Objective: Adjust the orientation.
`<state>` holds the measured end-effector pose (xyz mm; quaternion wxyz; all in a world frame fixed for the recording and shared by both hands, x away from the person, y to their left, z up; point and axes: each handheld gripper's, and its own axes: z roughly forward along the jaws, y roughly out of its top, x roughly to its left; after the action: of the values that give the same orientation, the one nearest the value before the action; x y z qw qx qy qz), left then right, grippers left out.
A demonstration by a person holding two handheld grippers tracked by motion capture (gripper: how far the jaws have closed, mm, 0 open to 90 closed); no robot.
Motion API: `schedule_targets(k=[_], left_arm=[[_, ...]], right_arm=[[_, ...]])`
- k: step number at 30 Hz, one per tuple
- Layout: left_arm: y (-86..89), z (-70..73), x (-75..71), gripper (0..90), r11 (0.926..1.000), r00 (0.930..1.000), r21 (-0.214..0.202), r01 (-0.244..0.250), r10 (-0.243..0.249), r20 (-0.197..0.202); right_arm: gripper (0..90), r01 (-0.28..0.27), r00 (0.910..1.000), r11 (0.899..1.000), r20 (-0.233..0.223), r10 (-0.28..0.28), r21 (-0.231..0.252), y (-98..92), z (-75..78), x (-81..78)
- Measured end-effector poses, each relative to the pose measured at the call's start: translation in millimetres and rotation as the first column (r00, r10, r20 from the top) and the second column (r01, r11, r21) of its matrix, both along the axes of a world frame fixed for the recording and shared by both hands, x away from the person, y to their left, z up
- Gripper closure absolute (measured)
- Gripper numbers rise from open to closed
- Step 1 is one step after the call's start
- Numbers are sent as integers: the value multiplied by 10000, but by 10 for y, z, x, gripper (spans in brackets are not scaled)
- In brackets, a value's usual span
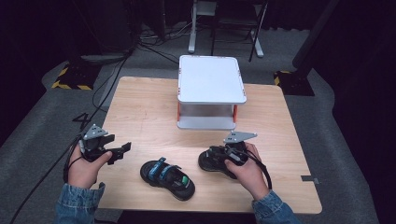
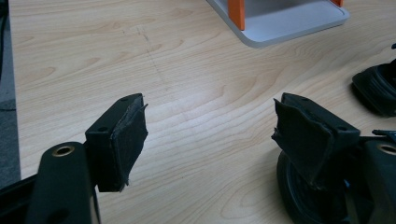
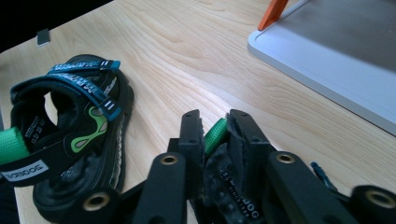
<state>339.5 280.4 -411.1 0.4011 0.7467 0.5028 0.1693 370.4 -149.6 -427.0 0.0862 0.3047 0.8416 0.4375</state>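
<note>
Two black child's sandals with blue straps and green trim lie on the wooden table (image 1: 140, 107). My right gripper (image 1: 223, 155) (image 3: 215, 122) is shut on the right sandal (image 1: 210, 161) (image 3: 223, 184), with its pads pinching the heel strap and its green loop (image 3: 213, 134). The left sandal (image 1: 167, 176) (image 3: 74, 135) lies free near the front edge. My left gripper (image 1: 120, 153) (image 2: 210, 119) stands open above bare wood, left of that sandal (image 2: 299, 200), with nothing between its jaws. The right sandal (image 2: 377, 87) shows farther off in the left gripper view.
A white two-tier shelf (image 1: 211, 79) with orange posts stands at the back middle of the table; its base plate (image 2: 285, 25) (image 3: 327, 60) lies close ahead of the right gripper. Grey carpet, cables and stands surround the table.
</note>
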Motion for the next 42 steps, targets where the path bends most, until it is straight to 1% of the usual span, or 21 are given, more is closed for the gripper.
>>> schedule_targets(k=[1,3,9,12,14,17,21,24,26,28,30,31,32,33,35,36,37,38,39,41,42], left_arm=[[-4,0,1,252,10000,10000,17,41,-41,-10],[-3,-4,-4,252,10000,10000,15,19,-19,-4],[44,14,2,252,9999,9999,-104,-110,111,41],[26,22,57,252,9999,10000,-141,-38,39,70],[-2,31,107,252,9999,9999,-124,75,-74,112],[-33,63,173,251,9996,9997,-262,144,-138,214],[-102,93,266,251,9988,9990,-358,323,-312,317],[-178,92,343,251,9978,9979,-332,576,-566,321],[-228,90,388,250,9969,9970,-326,722,-713,301],[-253,100,423,248,9960,9959,-296,844,-834,345],[-260,112,440,248,9959,9961,-391,818,-805,359],[-256,115,448,248,9959,9959,-386,819,-802,416],[-250,119,451,248,9962,9962,-385,779,-763,428],[-245,120,452,248,9963,9963,-405,756,-738,432],[-231,120,449,248,9966,9967,-424,712,-694,428],[-222,119,446,248,9968,9968,-393,694,-677,424],[-217,116,443,248,9970,9970,-395,661,-644,430],[-210,112,438,248,9972,9972,-383,646,-630,409],[-204,107,435,248,9972,9972,-365,649,-635,383],[-195,97,433,248,9974,9977,-400,595,-582,342],[-190,97,435,248,9976,9979,-384,570,-557,343]], right_arm=[[794,-97,9999,10000,-86,96,-18,6,0,-10],[835,-252,9996,9997,-92,252,-45,11,22,-28],[857,-582,9977,9979,-366,572,-275,-47,138,-93],[858,-719,9966,9966,-427,701,-407,-110,220,-179],[858,-875,9947,9951,-577,848,-465,-160,259,-248],[858,-1164,9903,9913,-835,1111,-610,-238,281,-350],[858,-1421,9816,9869,-1396,1305,-765,-352,279,-469],[856,-1643,9678,9818,-2082,1418,-949,-431,244,-525],[856,-1847,9557,9752,-2537,1493,-1217,-465,199,-549],[851,-2019,9464,9683,-2839,1541,-1473,-471,153,-578],[835,-1997,9481,9688,-2786,1532,-1469,-477,138,-597],[807,-1955,9502,9699,-2726,1508,-1450,-476,139,-604],[753,-1972,9533,9695,-2591,1551,-1454,-477,145,-610],[682,-1907,9582,9711,-2423,1525,-1432,-477,155,-616],[573,-1760,9681,9770,-2009,1496,-1207,-489,176,-611],[501,-1548,9751,9829,-1755,1357,-1000,-498,189,-600],[474,-1252,9828,9885,-1469,1119,-852,-514,202,-585],[474,-889,9884,9921,-1314,768,-888,-532,213,-572],[451,-572,9920,9931,-1177,449,-1028,-550,215,-553],[440,-45,9925,9924,-1221,-106,-1228,-580,191,-519],[427,171,9918,9899,-1231,-347,-1410,-588,167,-502]])
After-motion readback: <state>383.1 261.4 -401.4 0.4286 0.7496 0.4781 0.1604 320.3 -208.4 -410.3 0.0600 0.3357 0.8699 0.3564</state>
